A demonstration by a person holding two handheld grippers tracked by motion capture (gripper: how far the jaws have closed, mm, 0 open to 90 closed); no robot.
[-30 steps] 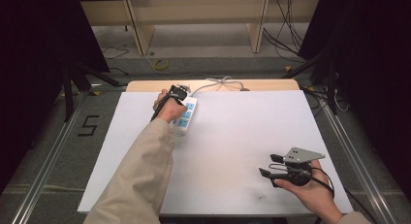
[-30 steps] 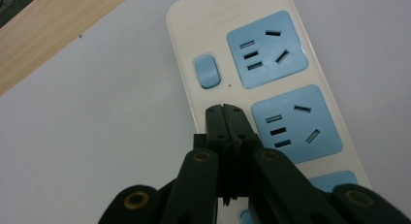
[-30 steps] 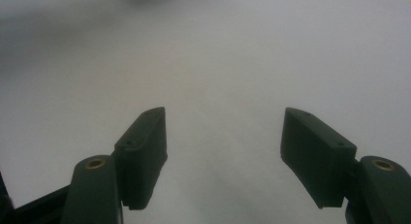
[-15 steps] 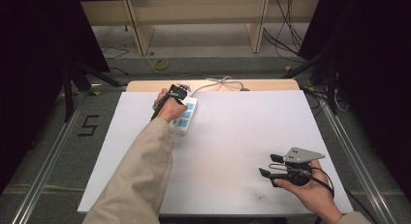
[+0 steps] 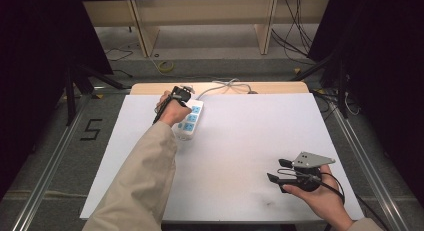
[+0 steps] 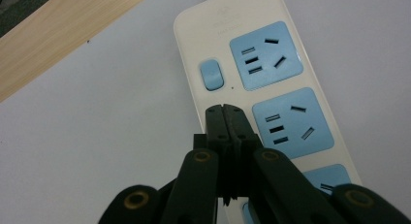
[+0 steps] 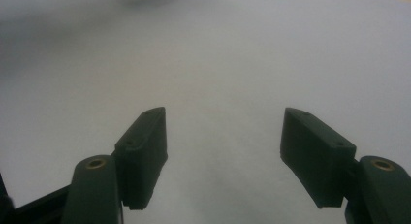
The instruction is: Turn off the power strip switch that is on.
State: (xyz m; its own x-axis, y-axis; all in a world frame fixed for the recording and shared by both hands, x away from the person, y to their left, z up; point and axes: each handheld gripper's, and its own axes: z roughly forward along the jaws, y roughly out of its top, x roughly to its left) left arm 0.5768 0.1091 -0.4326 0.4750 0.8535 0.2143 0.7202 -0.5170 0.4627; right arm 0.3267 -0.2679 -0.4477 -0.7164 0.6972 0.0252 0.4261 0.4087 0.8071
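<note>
The left tongs (image 6: 224, 118), clenched on nothing, hover over the power strip (image 6: 264, 95) at the counter's (image 5: 240, 141) far edge, just short of its blue switch (image 6: 212, 74). Pressing off-centre could skid the light strip sideways. The right tongs (image 7: 223, 151) rest released, well apart. Nothing has visibly shifted since the earlier frames.

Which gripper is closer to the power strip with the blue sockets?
The left. The left gripper is right over the power strip, jaws shut beside its blue switch. The right gripper is far off at the table's near right corner, jaws open.
</note>
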